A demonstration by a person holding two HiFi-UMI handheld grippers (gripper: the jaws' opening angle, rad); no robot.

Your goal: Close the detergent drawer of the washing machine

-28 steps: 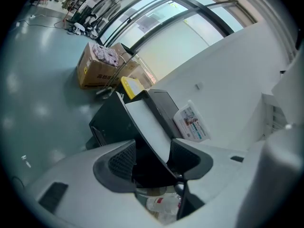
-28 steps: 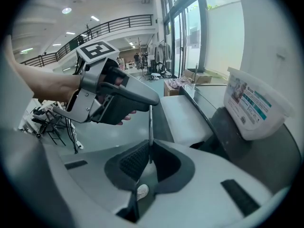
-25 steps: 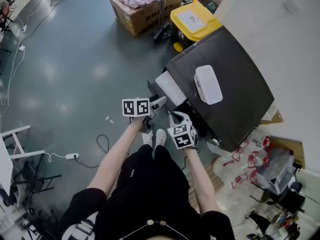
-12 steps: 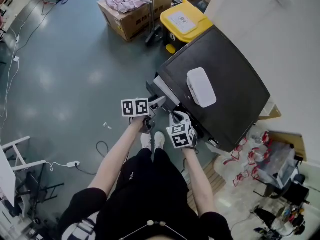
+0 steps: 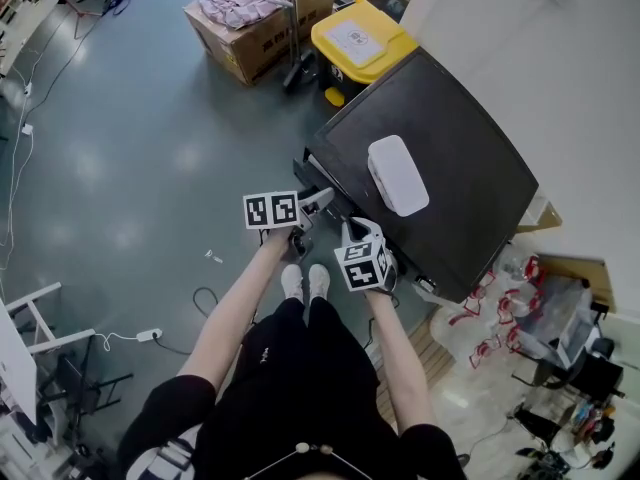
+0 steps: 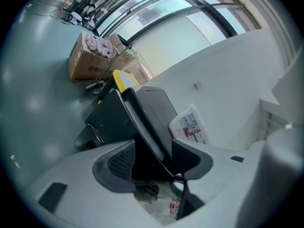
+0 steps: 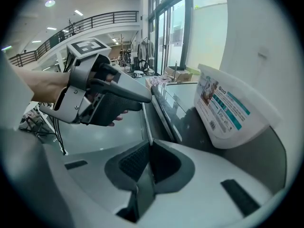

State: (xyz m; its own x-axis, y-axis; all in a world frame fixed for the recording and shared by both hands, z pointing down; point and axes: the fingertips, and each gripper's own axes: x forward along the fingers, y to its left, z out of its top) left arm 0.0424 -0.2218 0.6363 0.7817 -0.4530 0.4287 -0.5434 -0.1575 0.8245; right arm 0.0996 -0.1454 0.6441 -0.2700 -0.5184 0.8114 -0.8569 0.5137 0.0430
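Note:
The dark washing machine (image 5: 440,188) stands at the right in the head view. Its detergent drawer (image 5: 311,173) sticks out only a little from the front's left end; it also shows as a dark stub (image 6: 91,133) in the left gripper view. My left gripper (image 5: 322,199) has its tip at the drawer's front, and its jaws stand apart with nothing gripped. My right gripper (image 5: 352,230) hovers at the machine's front edge just to the right, its pads almost together and nothing held between them. The left gripper (image 7: 145,97) shows from the side in the right gripper view.
A white detergent box (image 5: 397,174) lies on the machine's top. A yellow-lidded bin (image 5: 360,36) and a cardboard box of clothes (image 5: 250,13) stand beyond the machine. Plastic packs (image 5: 505,313) pile up at its right. Cables and a power strip (image 5: 150,335) lie on the floor to the left.
The drawer has slid into the machine: the white strip of its open top, plain a second ago, is almost gone. Both grippers moved with it toward the machine.

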